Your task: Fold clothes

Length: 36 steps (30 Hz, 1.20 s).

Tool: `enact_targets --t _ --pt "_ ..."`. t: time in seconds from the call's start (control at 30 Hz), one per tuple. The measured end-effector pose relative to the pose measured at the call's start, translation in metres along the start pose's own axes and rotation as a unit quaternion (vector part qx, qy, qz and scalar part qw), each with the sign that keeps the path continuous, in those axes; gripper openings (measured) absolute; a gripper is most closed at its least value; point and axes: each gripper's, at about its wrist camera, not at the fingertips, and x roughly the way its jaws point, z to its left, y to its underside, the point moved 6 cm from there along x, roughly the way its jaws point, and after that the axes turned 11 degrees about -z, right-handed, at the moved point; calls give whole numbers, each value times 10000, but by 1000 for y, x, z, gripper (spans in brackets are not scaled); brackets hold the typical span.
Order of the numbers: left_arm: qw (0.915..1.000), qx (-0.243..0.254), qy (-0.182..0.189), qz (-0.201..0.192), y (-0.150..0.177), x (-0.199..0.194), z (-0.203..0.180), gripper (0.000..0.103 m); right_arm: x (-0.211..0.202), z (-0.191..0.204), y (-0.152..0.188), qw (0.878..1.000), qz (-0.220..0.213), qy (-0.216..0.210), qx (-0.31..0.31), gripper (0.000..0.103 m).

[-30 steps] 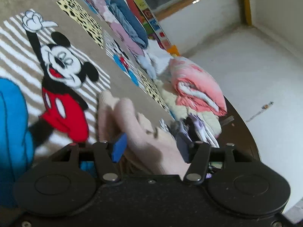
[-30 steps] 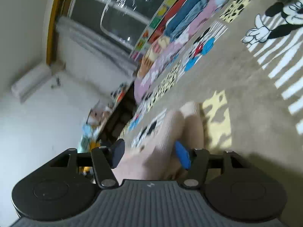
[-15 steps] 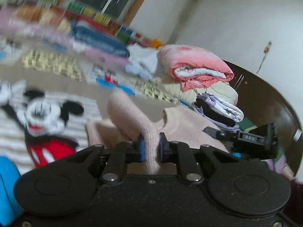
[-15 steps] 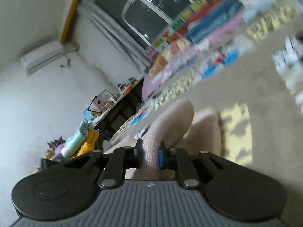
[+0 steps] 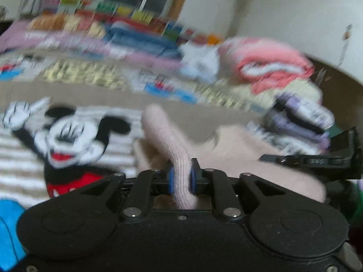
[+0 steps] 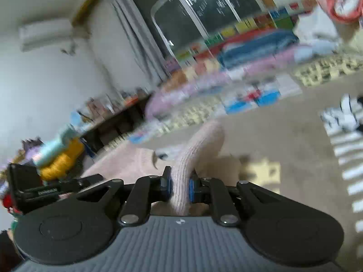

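Both grippers lifted | left gripper [image 5: 180,178], right gripper [image 6: 177,184]: fingers clamped on one pink sweater [image 5: 238,149]

A beige blanket [image 5: 74,90] printed with a cartoon mouse [image 5: 68,140] and white stripes covers the surface, bordered by coloured picture panels. Behind it a dark window [image 6: 204,11] with a wooden frame reflects a ceiling light, pale curtains [image 6: 133,40] hang beside it, and a white air conditioner [image 6: 45,34] sits high on the plain white wall [image 6: 45,86]. Low dark shelving [image 6: 113,124] along that wall holds what seem to be small boxes, though motion blur hides the detail.
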Motion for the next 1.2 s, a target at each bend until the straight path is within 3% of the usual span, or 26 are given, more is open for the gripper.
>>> enact_targets --t 0.07,0.1,0.17,0.27,0.37,0.47,0.5,0.57,0.63,0.7,0.83,0.93,1.03,1.07,1.1,1.2 --pt "9994 -19 -264 224 6 9 7 43 9 -4 8 9997 199 162 48 16" --pt "9993 -98 -292 208 5 6 9 45 10 -4 9 9995 235 215 28 16" --pt "9992 -101 -358 117 -2 -2 11 45 8 -2 8 9994 228 270 -24 18" --pt "9985 320 -441 -102 -15 -21 2 45 -3 -2 0 9991 35 416 -40 35" --pt "9959 857 215 -192 -26 -39 -28 45 -24 19 -17 9944 -248 531 -884 35" --pt "9869 1331 894 175 -14 -42 -50 48 -39 64 -19 9786 -335 -62 -2028 35" --pt "9843 1526 762 451 0 -33 -48 53 -38 74 -11 9746 -197 -218 -2222 33" --pt "9855 1531 500 540 19 -17 -36 57 -27 78 11 9691 327 -240 -2433 35" --pt "9876 1391 377 620 27 -7 -27 59 -12 60 34 9698 843 49 -2287 37" --pt "9868 1443 368 640 24 -8 -27 59 -10 51 31 9770 788 76 -1982 37" --pt "9876 1281 589 697 15 -17 -24 57 -15 53 27 9785 850 40 -1879 37" --pt "9898 1359 423 42 -6 -18 -31 56 -17 53 15 9804 646 -55 -1863 39" --pt "9902 1242 501 -401 -13 -16 -35 56 -5 39 13 9826 645 59 -1743 41" --pt "9891 1332 525 -352 -9 -12 -35 56 -1 34 12 9832 645 97 -1703 44" --pt "9886 1433 461 -41 0 -2 -34 57 3 29 12 9839 645 135 -1663 44" --pt "9905 1238 290 518 19 17 -18 62 15 14 10 9856 645 248 -1542 45"
